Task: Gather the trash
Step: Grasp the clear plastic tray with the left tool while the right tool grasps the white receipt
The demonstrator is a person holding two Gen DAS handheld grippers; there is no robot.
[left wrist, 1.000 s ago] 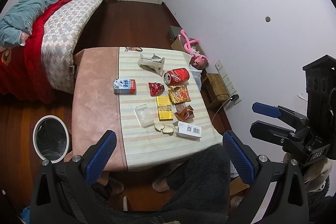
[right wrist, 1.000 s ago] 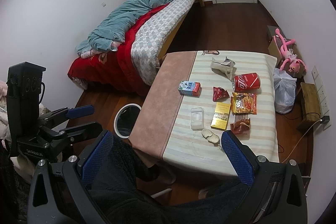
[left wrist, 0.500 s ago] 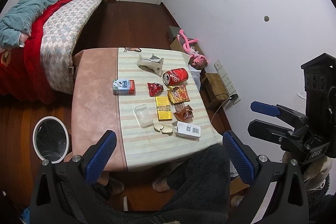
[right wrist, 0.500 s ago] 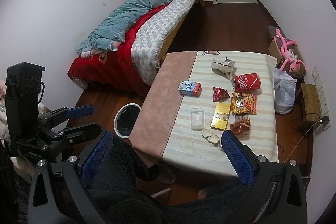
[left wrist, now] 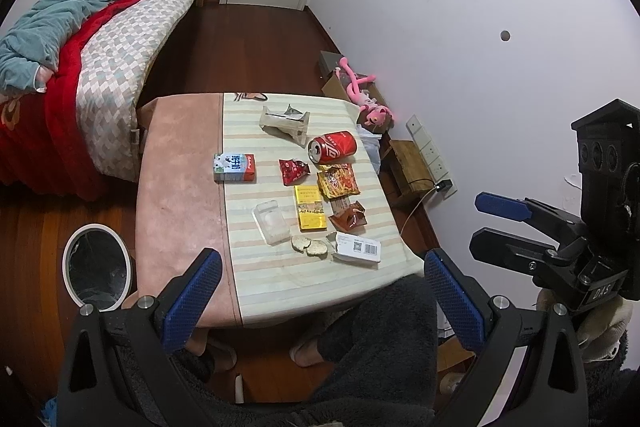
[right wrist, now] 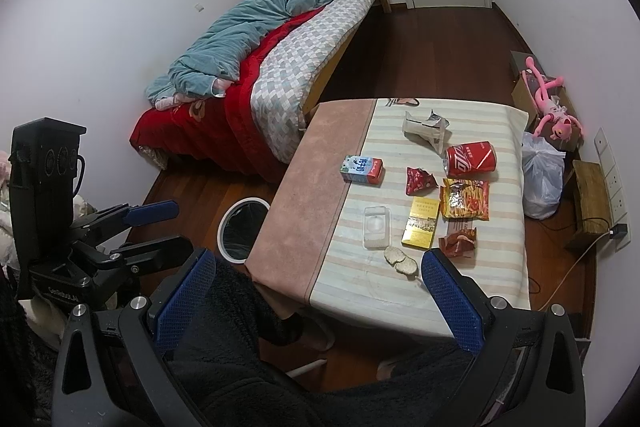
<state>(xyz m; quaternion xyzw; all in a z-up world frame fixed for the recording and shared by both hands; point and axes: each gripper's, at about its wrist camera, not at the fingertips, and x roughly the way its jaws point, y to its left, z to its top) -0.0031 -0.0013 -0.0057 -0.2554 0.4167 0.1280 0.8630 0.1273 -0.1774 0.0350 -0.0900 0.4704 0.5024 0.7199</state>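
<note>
Trash lies on a cloth-covered table (left wrist: 180, 195): a red can (left wrist: 333, 147) on its side, a milk carton (left wrist: 235, 167), a red wrapper (left wrist: 293, 171), an orange snack bag (left wrist: 338, 180), a yellow box (left wrist: 309, 207), a clear plastic tray (left wrist: 271, 221), a white box (left wrist: 357, 247) and a torn beige carton (left wrist: 285, 119). A white bin with a black liner (left wrist: 97, 267) stands on the floor left of the table. My left gripper (left wrist: 320, 299) is open and empty, above the table's near edge. My right gripper (right wrist: 316, 303) is open and empty, likewise held back.
A bed (right wrist: 280, 59) with teal and red bedding fills the left. A pink plush toy (left wrist: 362, 95), a white plastic bag (right wrist: 542, 179) and a wooden stool (left wrist: 412, 167) sit by the right wall. The person's dark-clad knees (left wrist: 372, 339) are at the table's near edge.
Both grippers have barely shifted; the view drifts slightly. Nothing on the table has moved.
</note>
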